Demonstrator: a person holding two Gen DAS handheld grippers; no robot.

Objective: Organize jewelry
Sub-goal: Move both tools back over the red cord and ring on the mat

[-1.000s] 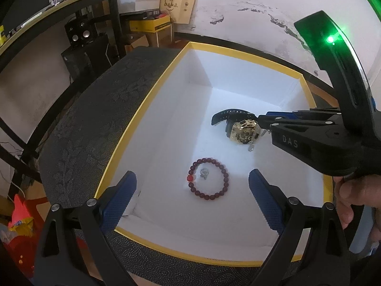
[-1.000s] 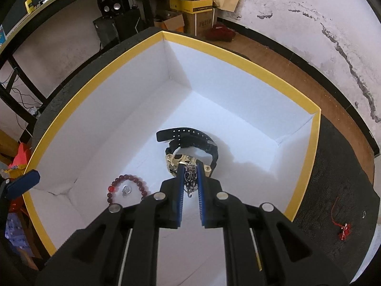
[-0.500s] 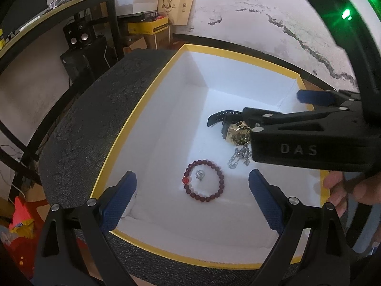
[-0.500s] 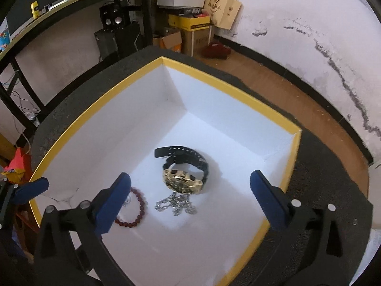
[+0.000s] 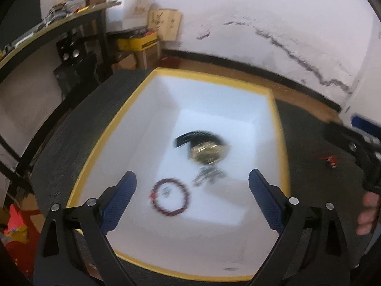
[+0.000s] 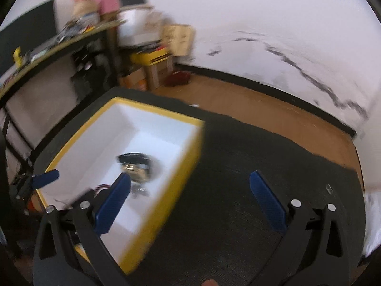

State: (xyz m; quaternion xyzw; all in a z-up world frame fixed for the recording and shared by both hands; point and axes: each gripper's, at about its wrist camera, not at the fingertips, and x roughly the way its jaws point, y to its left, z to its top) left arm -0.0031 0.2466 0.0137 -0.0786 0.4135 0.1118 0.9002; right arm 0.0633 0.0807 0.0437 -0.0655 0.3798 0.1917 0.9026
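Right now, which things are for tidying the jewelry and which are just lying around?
For the job: yellow-rimmed white box; gold watch with black strap; dark red bead bracelet; silver chain; small red trinket on the black mat.

Just lying about: yellow carton; brown paper bag; black shelf.

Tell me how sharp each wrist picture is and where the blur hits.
Left wrist view: motion-smeared; the watch, chain and bead bracelet inside the box are soft, while the left gripper fingers stay crisp. Right wrist view: heavier smear; the box rim streaks and the shelf clutter is blurred, but the right gripper is sharp. Both show fisheye bending at the edges.
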